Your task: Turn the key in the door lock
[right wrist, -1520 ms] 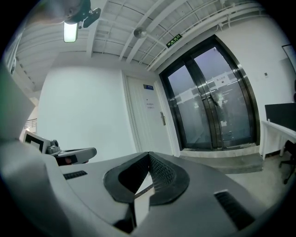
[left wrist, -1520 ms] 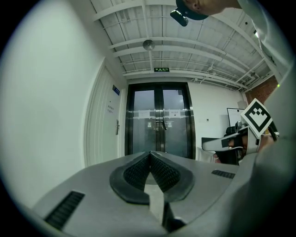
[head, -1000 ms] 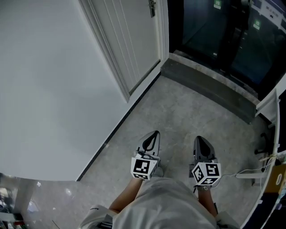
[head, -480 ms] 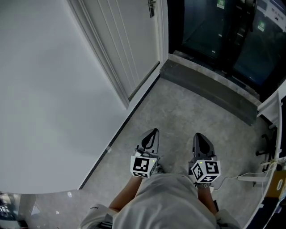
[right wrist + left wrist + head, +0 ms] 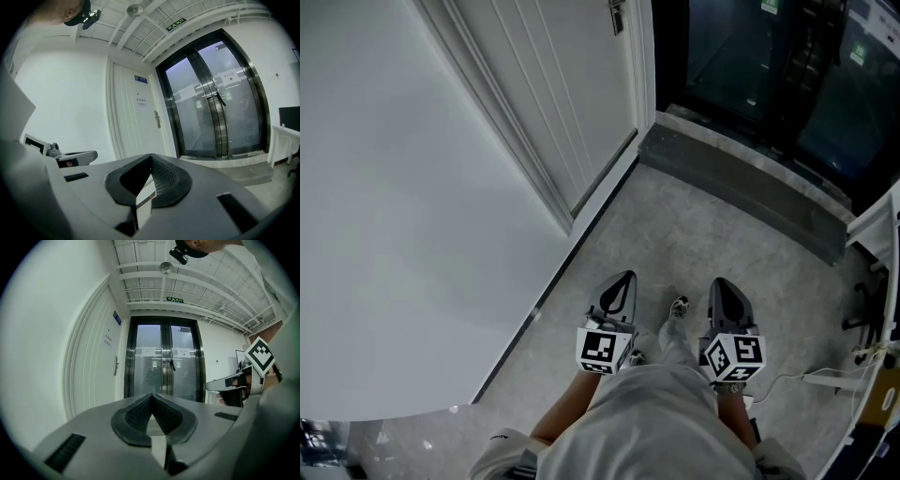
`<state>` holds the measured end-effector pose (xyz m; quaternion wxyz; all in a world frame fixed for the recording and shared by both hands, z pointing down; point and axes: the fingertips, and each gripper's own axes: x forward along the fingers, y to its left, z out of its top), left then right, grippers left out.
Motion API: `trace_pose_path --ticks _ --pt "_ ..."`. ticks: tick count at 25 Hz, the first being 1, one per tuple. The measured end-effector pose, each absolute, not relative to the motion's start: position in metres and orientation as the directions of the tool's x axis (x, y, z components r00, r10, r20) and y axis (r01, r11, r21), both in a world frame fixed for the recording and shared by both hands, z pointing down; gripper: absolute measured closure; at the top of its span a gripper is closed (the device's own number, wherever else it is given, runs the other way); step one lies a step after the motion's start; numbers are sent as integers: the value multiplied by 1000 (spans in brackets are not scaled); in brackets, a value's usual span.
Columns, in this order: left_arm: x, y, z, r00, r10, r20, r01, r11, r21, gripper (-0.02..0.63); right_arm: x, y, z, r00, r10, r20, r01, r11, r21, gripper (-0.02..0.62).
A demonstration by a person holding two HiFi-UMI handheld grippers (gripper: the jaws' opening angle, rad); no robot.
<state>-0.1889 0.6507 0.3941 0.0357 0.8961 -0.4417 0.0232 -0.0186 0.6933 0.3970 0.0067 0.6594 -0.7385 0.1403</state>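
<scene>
A white panelled door (image 5: 572, 84) stands ahead on the left, with its handle and lock plate (image 5: 619, 17) at the top edge of the head view. That handle (image 5: 115, 365) is small and far in the left gripper view, and the handle (image 5: 157, 119) is also far in the right gripper view. I can make out no key. My left gripper (image 5: 621, 281) and right gripper (image 5: 724, 286) are held side by side over the grey floor, both shut with nothing between the pads. Both are well short of the door.
Dark glass double doors (image 5: 161, 362) lie straight ahead behind a raised stone threshold (image 5: 741, 187). A plain white wall (image 5: 394, 206) runs along the left. A cable (image 5: 806, 378) and white furniture (image 5: 877, 220) sit at the right. The person's shoe (image 5: 678, 307) shows between the grippers.
The person has walked forward with both grippers held together; the door and threshold have come a little closer. A shoe has stepped into sight between the grippers. Both stay shut.
</scene>
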Motion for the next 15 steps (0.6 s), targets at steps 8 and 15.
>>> trace_pose_path --ticks 8,15 --pt "-163 581 395 602 -795 80 -798 -601 33 598 -7 615 399 -180 -964 194 -969 140 -203 592" --pt "-124 509 388 585 -808 75 -811 -585 22 598 36 543 391 -191 -965 181 -967 154 -203 592"
